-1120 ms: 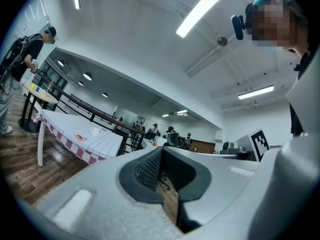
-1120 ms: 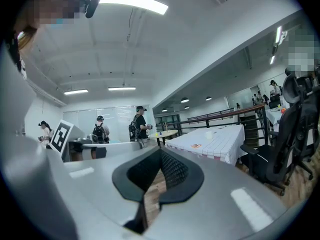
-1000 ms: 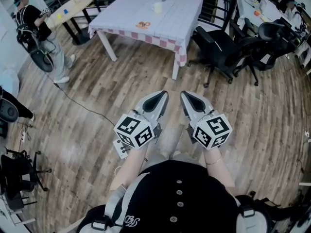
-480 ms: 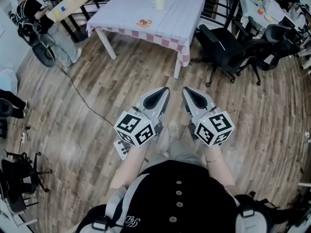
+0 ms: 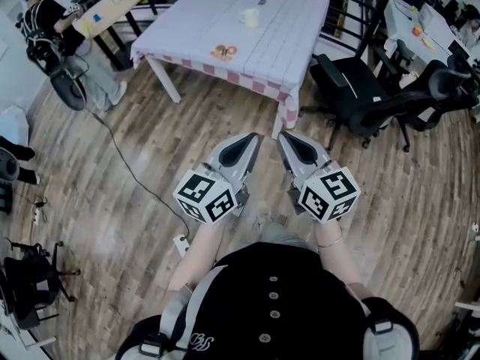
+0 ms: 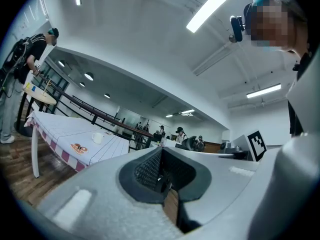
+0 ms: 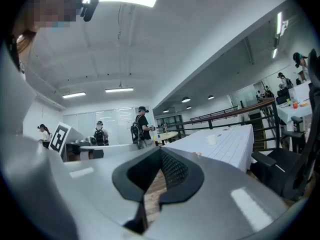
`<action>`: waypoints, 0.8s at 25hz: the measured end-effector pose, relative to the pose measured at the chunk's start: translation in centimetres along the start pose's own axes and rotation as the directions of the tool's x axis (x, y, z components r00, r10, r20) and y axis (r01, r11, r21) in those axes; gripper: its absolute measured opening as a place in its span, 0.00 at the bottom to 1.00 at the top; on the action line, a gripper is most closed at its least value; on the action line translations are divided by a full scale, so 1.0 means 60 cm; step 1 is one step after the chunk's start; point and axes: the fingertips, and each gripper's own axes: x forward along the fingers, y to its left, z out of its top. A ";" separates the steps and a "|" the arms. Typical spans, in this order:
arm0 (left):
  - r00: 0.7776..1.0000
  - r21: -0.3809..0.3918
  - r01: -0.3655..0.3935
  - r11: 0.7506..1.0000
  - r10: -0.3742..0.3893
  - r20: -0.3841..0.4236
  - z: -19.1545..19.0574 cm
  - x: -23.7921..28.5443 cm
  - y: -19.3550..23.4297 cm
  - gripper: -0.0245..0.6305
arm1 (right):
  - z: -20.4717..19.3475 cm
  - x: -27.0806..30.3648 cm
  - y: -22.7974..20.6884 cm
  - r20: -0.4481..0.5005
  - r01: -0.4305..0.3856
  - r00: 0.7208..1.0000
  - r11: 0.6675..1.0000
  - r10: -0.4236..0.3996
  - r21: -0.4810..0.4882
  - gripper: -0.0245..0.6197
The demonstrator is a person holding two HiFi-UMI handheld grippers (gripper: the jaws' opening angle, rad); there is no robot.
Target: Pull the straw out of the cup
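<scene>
A white cup (image 5: 250, 17) stands on the far table (image 5: 217, 21), which has a white cloth with a red checked hem. I cannot make out a straw in it at this distance. My left gripper (image 5: 253, 136) and right gripper (image 5: 283, 135) are held level, side by side over the wood floor, well short of the table. Both are shut with nothing between the jaws. The left gripper view shows the cup (image 6: 98, 137) past the left gripper (image 6: 161, 153). The right gripper view shows the cup (image 7: 212, 140) past the right gripper (image 7: 161, 153).
A small orange item (image 5: 223, 51) lies near the table's front edge. Black office chairs (image 5: 360, 96) stand right of the table. A person (image 5: 45, 28) stands at a round table (image 5: 112, 10) at far left. A cable (image 5: 127, 163) and power strip (image 5: 181, 244) lie on the floor.
Both grippers have been carried forward together, and the table and cup now sit closer and lower in the head view. The jaws stayed shut.
</scene>
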 end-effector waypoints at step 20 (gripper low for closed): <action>1.000 -0.005 -0.022 1.000 0.022 0.003 0.045 0.260 0.185 0.03 | 0.059 0.215 -0.227 -0.019 -0.039 0.999 0.999 0.039 0.020 0.04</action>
